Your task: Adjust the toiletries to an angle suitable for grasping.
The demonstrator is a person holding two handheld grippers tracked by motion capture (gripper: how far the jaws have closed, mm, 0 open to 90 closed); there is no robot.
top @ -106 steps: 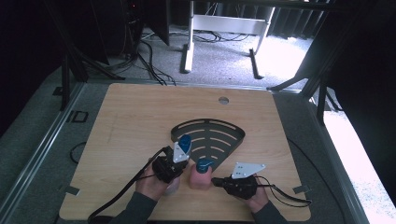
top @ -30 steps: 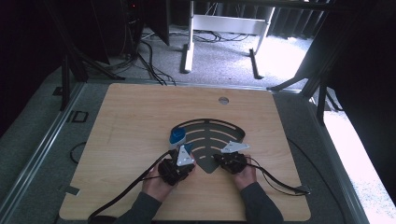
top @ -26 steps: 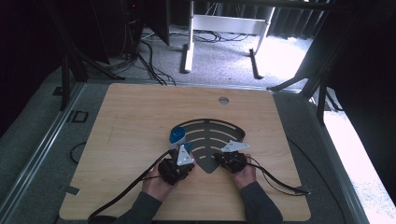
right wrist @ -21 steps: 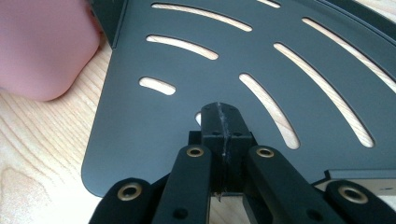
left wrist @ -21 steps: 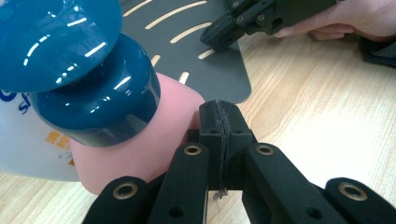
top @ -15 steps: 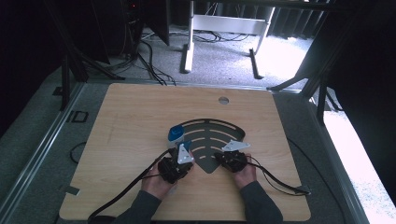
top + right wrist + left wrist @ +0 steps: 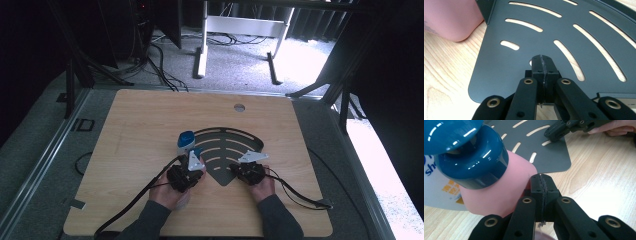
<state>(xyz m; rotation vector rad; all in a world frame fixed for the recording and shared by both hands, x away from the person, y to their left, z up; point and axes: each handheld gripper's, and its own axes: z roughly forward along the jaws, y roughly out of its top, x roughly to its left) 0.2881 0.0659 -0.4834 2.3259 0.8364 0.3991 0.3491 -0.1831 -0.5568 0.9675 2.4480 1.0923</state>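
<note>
Since 3.5 s ago: both my hands moved up to the slotted corner shelf (image 7: 227,150) | left tongs (image 7: 540,182) closed, empty, beside pink bottle (image 7: 499,187) | right tongs (image 7: 541,63) closed, empty, over the shelf's tip, likely to steady it.

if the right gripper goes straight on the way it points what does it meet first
Probably the dark slotted tray: the right gripper, shut, sits just over its narrow end, pointing along it. How high it sits is unclear.

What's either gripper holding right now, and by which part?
Nothing. The left gripper is shut empty beside the pink bottle, and the right gripper is shut empty over the black slotted corner shelf.
</note>
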